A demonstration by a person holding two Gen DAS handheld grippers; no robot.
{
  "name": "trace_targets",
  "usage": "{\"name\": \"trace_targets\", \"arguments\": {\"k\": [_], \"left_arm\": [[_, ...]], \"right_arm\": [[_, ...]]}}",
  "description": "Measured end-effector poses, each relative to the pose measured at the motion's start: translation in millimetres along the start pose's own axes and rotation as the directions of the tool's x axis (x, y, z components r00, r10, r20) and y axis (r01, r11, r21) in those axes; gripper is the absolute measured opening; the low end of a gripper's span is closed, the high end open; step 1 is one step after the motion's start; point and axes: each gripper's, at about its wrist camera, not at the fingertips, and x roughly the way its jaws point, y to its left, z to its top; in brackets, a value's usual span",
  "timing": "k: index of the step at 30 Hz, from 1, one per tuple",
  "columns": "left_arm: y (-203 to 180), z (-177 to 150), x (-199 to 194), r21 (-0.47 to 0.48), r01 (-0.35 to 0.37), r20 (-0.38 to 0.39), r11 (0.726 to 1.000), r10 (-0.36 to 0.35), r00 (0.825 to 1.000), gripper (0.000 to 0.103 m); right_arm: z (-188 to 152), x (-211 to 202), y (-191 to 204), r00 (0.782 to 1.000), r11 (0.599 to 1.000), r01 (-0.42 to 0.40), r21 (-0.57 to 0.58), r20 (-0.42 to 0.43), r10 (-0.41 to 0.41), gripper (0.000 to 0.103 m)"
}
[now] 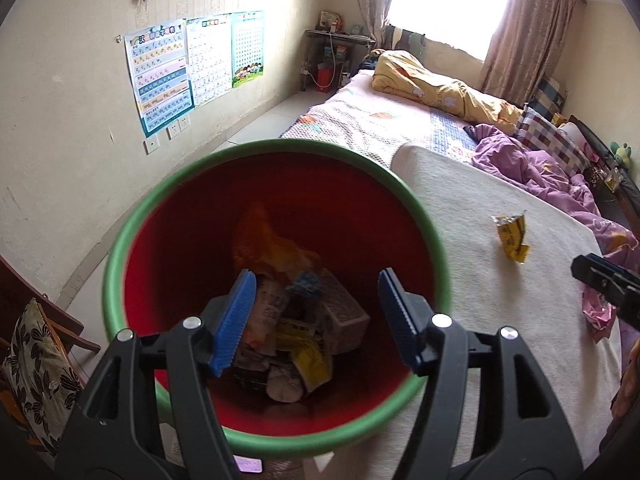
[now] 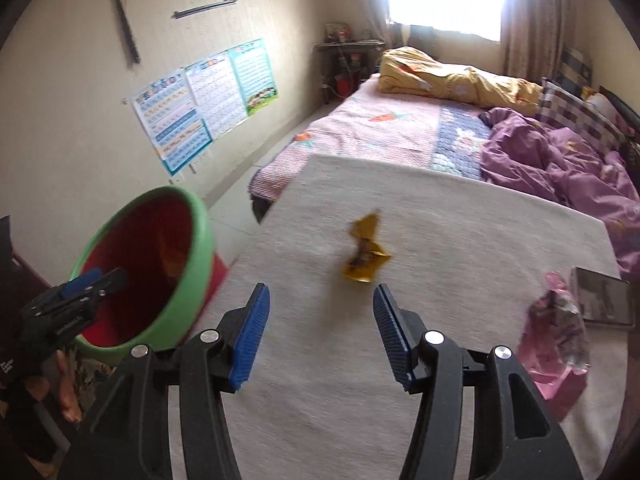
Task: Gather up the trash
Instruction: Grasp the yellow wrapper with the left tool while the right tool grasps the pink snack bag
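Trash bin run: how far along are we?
Done: the red bin with the green rim already holds several wrappers.
In hand: nothing. The left gripper is open above the bin's mouth; the right gripper is open, aimed at the yellow wrapper.
Left: that yellow wrapper and the pink wrapper, both lying on the white cover.

A smooth, glossy red plastic bin [image 1: 276,292] with a green rim is seen. Matt black plastic left tongs [image 1: 316,320] carry ribbed blue pads [image 1: 236,322]. At 2 o'clock, a crinkled glossy yellow wrapper [image 2: 364,254] lies on a matt, napped cream cloth [image 2: 460,248]. A shiny pink foil bag [image 2: 554,344] is shown.
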Motion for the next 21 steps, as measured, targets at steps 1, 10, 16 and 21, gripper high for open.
{"name": "trace_targets", "arguments": {"k": [1, 10, 16, 21], "left_arm": [[-7, -2, -1, 0.004, 0.005, -0.001, 1.0, -0.005, 1.0, 0.061], [-71, -13, -6, 0.053, 0.057, -0.01, 0.997, -0.056, 0.998, 0.061], [-114, -13, 4, 0.076, 0.113, -0.037, 0.991, -0.111, 0.993, 0.061], [-147, -4, 19, 0.098, 0.142, -0.041, 0.985, -0.138, 0.99, 0.061]], "right_arm": [[-3, -5, -18, 0.999, 0.999, 0.033, 0.02, 0.005, -0.033, 0.053], [-35, -24, -148, 0.968, 0.952, 0.25, 0.175, -0.038, -0.247, 0.06], [-65, 5, -173, 0.98, 0.958, 0.166, 0.235, -0.151, -0.132, 0.062], [-66, 0, -154, 0.991, 0.981, 0.079, 0.179, -0.124, -0.057, 0.055]]}}
